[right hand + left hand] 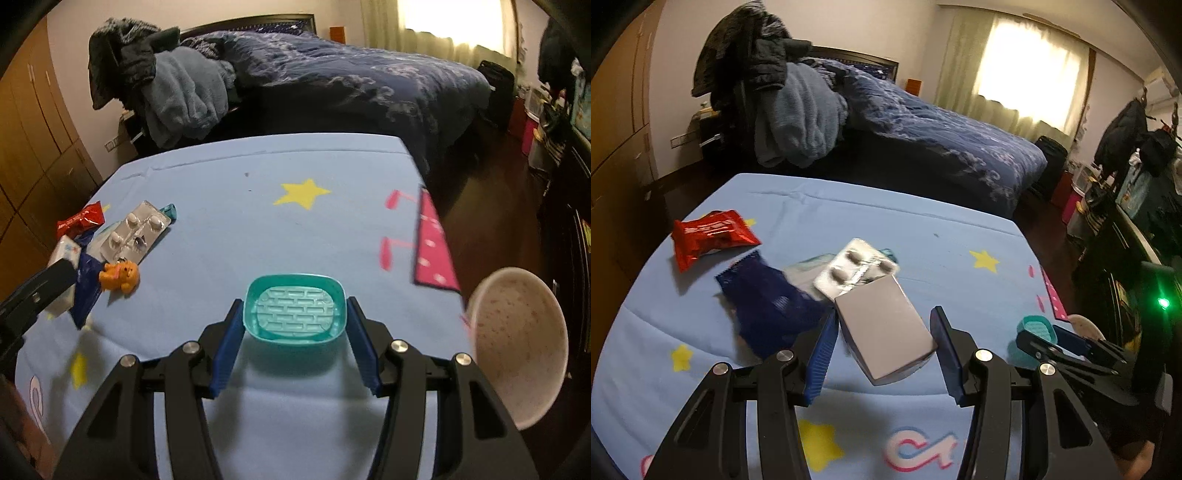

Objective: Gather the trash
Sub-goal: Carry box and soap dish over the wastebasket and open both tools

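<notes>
On the blue star-print cloth (pixel 923 236) lie a red wrapper (pixel 711 238), a dark blue wrapper (pixel 768 299), a silver pill blister (pixel 855 267) and a small grey-white box (pixel 886 328). My left gripper (pixel 884 350) is open, its fingers on either side of the box; the right finger stands apart from it. My right gripper (pixel 295 341) has its blue pads against both sides of a teal soap dish (pixel 295 314). In the right wrist view the blister (pixel 135 230), red wrapper (pixel 79 219) and an orange bear toy (pixel 120 277) lie at left.
A white speckled cup (pixel 517 343) stands at the table's right edge beside a pink patch (pixel 432 243). Behind the table is a bed with a dark blue quilt (pixel 923 122) and piled clothes (pixel 786 107). A wooden wardrobe (pixel 617 129) stands at left.
</notes>
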`<move>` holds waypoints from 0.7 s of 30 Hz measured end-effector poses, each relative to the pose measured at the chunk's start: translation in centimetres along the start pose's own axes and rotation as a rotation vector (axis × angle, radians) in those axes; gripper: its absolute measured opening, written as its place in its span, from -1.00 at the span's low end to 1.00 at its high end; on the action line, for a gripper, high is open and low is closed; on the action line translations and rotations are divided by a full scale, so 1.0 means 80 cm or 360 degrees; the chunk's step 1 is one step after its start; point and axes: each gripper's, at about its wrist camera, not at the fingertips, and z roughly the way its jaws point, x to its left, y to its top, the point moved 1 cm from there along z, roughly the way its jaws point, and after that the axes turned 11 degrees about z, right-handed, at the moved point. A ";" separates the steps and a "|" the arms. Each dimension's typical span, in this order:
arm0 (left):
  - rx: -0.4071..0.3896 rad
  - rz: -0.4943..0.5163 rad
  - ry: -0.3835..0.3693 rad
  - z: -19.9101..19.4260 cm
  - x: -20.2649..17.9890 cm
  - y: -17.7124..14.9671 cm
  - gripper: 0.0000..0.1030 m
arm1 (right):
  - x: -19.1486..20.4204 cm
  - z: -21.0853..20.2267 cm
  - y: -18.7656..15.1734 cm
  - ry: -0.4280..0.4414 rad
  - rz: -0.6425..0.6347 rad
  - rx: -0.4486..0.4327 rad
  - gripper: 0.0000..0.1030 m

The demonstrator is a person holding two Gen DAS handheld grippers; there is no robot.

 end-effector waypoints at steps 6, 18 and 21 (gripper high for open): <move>0.0009 0.0108 -0.0052 0.007 -0.048 0.005 0.00 | -0.047 -0.040 -0.012 -0.0011 0.0105 -0.0074 0.07; 0.0019 0.0336 -0.0244 0.021 -0.170 0.020 0.00 | -0.153 -0.093 -0.029 -0.0147 0.0333 -0.0207 0.07; 0.0015 0.0397 -0.0299 0.025 -0.206 0.024 0.00 | -0.185 -0.103 -0.035 -0.0190 0.0410 -0.0235 0.07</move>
